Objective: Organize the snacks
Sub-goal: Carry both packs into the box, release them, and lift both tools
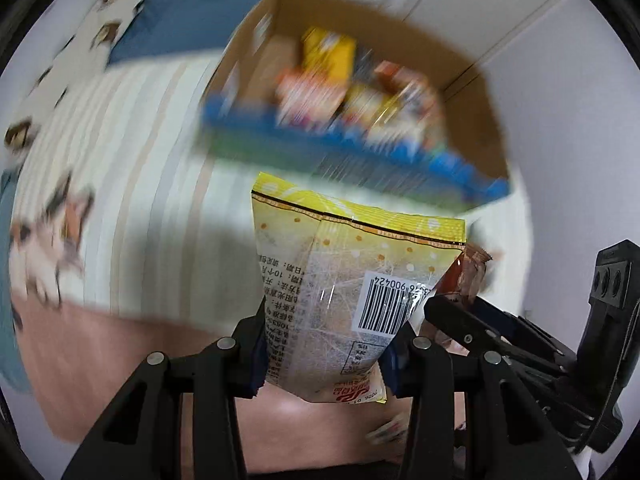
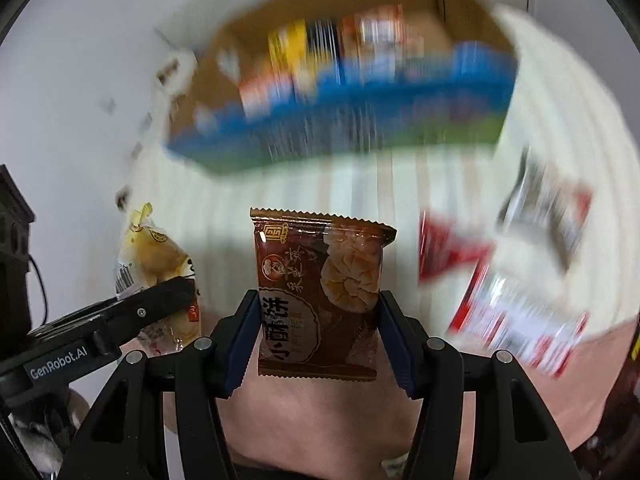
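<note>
Two snacks are in the air at once. The yellow packet (image 1: 340, 292) hangs upright in the left claw (image 1: 324, 356), barcode side to the camera, clear of the striped bed cover (image 1: 152, 184) below. Just beside it, the brown pastry packet (image 2: 320, 296) stands upright in the right claw (image 2: 320, 344), its crimped top edge up.

Ahead of both sits the cardboard box (image 1: 464, 92), open-topped on the bed and already carrying a blurred row of colourful packets, so that looks like the target. To do this step well, I'd say carry each packet fully over the near wall before lowering it, keep them upright so they slot in beside the row, and let the two hands go in one after the other so they don't bump, since they sit very close together right now.

Now the grips. The left claw is clamped hard on the yellow packet, blue pads pinching its lower half from both sides. The right claw stands wider but is closed on the brown packet too, pads pressing its two side edges.

More loose packets, red and white (image 2: 516, 292), lie on the cover off to the right, waiting their turn.
</note>
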Available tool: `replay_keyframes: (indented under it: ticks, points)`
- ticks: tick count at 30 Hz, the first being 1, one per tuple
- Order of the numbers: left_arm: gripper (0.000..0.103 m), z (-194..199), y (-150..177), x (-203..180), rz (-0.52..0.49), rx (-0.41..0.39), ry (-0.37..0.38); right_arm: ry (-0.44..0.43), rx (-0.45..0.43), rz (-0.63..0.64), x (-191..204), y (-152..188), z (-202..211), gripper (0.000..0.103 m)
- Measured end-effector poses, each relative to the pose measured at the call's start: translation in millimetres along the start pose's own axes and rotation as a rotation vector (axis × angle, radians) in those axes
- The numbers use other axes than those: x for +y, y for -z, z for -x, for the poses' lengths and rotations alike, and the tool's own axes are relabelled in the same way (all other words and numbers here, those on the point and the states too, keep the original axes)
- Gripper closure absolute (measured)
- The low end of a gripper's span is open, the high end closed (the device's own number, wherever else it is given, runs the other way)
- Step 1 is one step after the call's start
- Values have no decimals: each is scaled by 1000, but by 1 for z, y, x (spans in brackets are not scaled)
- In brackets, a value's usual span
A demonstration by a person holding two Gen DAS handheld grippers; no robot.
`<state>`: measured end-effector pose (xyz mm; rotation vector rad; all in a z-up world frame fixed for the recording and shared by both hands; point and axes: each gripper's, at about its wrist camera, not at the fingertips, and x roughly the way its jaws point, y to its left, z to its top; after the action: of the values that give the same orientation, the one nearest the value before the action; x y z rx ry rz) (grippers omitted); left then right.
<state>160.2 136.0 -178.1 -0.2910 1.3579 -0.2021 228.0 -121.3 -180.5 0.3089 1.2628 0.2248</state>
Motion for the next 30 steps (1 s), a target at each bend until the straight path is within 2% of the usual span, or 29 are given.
replay_keyframes:
  ticks: [3,6,11,15,19,23,26,28,29,30]
  points:
    - [62,17,-49,-21,-44,-30,-2,24,-74,15,-1,-49,29,42]
    - [62,16,-105,-32,-85,-51,-61,97,-111,39,-2,-112,38,42]
    - [62,-26,-191,-33,-80,53,-128,216,-70,42,-26,-200,9,42]
    - [62,-69,-234,-27,-59,151,-158,284,5,36,-45,-249,-27,42]
    - [62,-102,-262,-18,-32,230,-214,315,65,26,-58,-271,-58,42]
    - [61,-122,-281,-9,-20,269,-262,350,112,36,-67,-285,-81,42]
    - [61,-132,-287,1,-5,325,-267,370,165,33,-75,-291,-100,41]
    - [59,-138,-291,7,19,352,-250,352,190,15,-77,-291,-105,36]
    - [49,-140,-291,9,25,356,-237,336,192,8,-76,-292,-108,29]
    - [31,-140,-292,9,25,349,-234,332,195,9,-75,-293,-110,24]
